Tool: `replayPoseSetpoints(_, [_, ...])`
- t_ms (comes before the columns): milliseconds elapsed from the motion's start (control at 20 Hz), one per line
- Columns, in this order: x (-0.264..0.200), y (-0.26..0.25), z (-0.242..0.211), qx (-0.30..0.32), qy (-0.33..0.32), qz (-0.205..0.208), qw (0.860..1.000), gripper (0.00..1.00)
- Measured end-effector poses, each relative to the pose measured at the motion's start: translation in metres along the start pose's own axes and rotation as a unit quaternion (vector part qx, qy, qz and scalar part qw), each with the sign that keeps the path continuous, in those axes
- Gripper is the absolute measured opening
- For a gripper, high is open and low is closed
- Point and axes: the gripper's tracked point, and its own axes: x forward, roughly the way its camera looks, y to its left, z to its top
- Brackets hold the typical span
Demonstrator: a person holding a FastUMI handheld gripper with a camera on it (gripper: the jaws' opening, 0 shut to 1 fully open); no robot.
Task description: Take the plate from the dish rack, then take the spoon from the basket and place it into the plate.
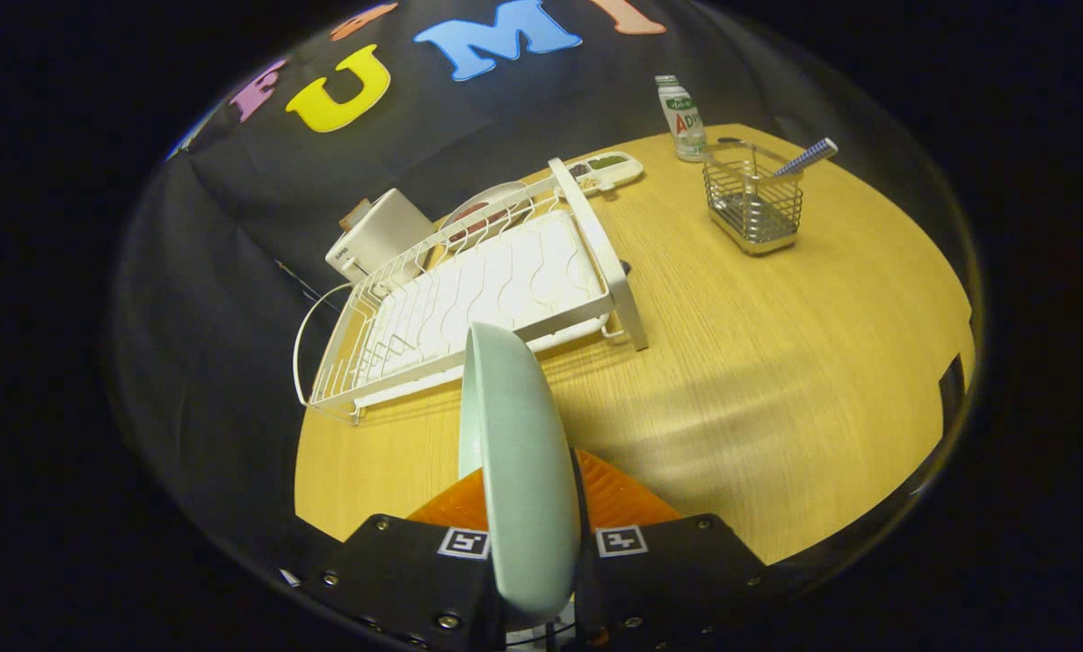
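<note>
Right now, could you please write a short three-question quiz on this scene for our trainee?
1. True or false: the pale green plate sits in the white dish rack.
2. What sticks out of the wire basket?
3. The bottle stands: A) beside the basket B) inside the rack.

Key: 1. False, the gripper holds it edge-on, jaws closed on it, above the wooden table. 2. A spoon handle. 3. A.

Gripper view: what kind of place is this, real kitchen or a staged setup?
Likely a staged booth, not a real kitchen: a wooden table against a black cloth wall, set with a dish rack, a wire basket and a bottle. The tool is shut on a plate.
</note>
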Motion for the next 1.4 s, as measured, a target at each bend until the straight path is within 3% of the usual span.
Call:
replayPoseSetpoints(400, [0.036, 0.013, -0.028, 0.131, 0.064, 0.085, 0.986, 0.29])
replayPoseSetpoints(450, [0.038, 0.010, -0.031, 0.135, 0.068, 0.077, 0.986, 0.29])
replayPoseSetpoints(500, [0.042, -0.001, -0.034, 0.130, 0.075, 0.054, 0.987, 0.34])
replayPoseSetpoints(600, [0.038, -0.002, -0.032, 0.121, 0.069, 0.052, 0.989, 0.48])
replayPoseSetpoints(800, [0.037, -0.004, -0.028, 0.079, 0.059, 0.033, 0.995, 0.55])
replayPoseSetpoints(850, [0.036, -0.002, -0.028, 0.075, 0.055, 0.030, 0.995, 0.60])
replayPoseSetpoints(900, [0.034, -0.004, -0.027, 0.071, 0.052, 0.024, 0.996, 0.75])
replayPoseSetpoints(1100, [0.031, -0.008, -0.020, 0.065, 0.036, 0.013, 0.997, 0.84])
replayPoseSetpoints(1400, [0.005, -0.033, 0.026, 0.043, -0.060, -0.008, 0.997, 0.84])
